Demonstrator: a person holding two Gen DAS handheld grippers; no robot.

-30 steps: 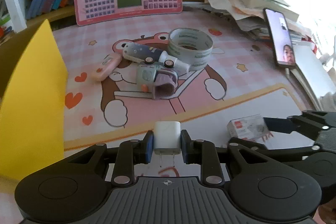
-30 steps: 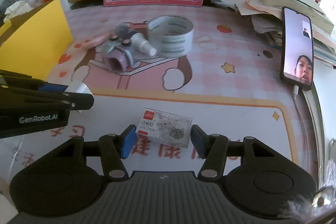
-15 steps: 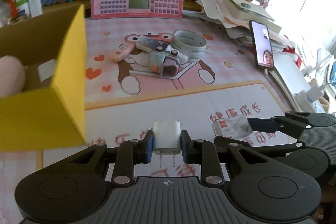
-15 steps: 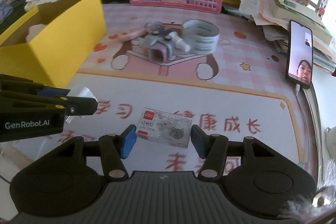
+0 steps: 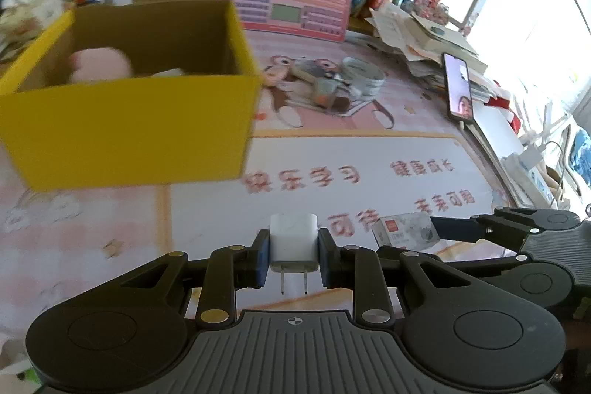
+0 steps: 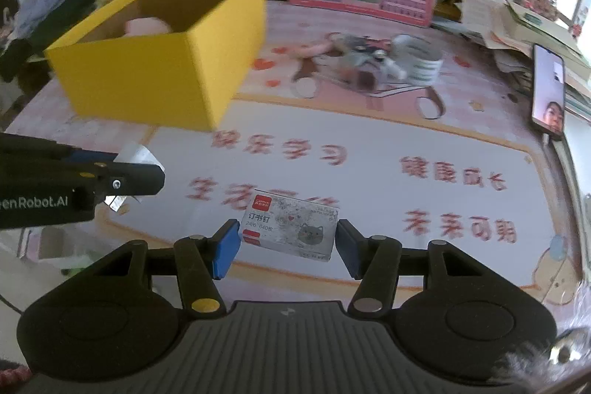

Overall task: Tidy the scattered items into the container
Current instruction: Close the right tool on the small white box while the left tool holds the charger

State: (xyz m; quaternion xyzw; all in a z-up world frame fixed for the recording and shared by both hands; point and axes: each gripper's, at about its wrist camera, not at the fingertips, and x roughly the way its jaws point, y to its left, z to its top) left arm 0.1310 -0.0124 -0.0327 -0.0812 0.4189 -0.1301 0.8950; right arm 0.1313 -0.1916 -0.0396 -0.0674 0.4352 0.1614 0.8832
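Two charger [image 5: 293, 240] prongs toward the camera.

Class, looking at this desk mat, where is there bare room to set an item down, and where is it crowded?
Bare: the white printed panel between the yellow box and the phone. Crowded: the cluster by the tape roll, and the paper pile along the right edge.

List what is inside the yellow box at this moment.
Inside the yellow box a soft pink item and the edge of something pale show. The near wall covers the floor, so anything lower is hidden.
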